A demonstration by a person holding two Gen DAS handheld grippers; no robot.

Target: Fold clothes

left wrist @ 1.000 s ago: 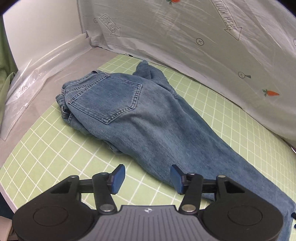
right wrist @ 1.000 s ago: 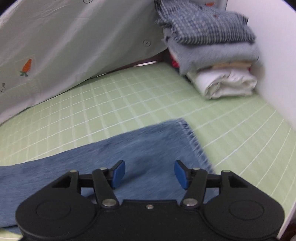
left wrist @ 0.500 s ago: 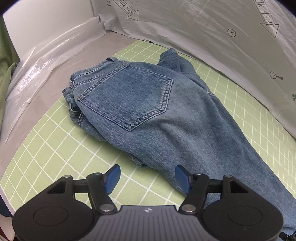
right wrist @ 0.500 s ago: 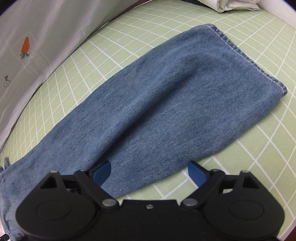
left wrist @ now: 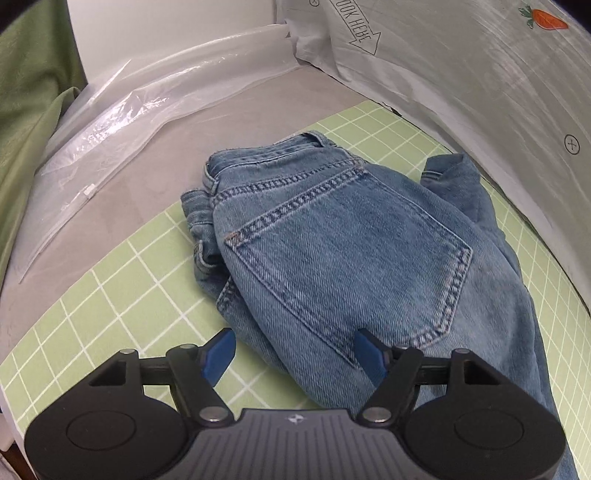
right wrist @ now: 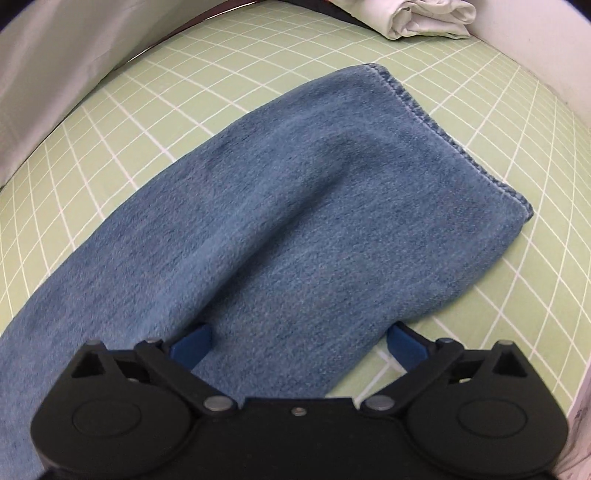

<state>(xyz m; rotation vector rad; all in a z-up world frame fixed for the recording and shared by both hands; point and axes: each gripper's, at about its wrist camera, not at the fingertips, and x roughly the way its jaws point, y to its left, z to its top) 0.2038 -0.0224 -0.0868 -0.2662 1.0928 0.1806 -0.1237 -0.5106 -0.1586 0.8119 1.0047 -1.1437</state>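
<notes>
The jeans (left wrist: 351,251) lie on the green grid mat (left wrist: 122,291), waistband bunched at the mat's edge, back pocket up, leg (right wrist: 295,221) stretched flat across the mat. The left gripper (left wrist: 293,354) hovers low at the seat, jaws wide, straddling the fabric edge. The right gripper (right wrist: 297,341) is low over the leg near the hem, jaws wide. White folded cloth (right wrist: 417,14) lies beyond the hem.

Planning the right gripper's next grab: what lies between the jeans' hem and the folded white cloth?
In the right wrist view, only bare green grid mat lies between the hem and the white cloth.
</notes>
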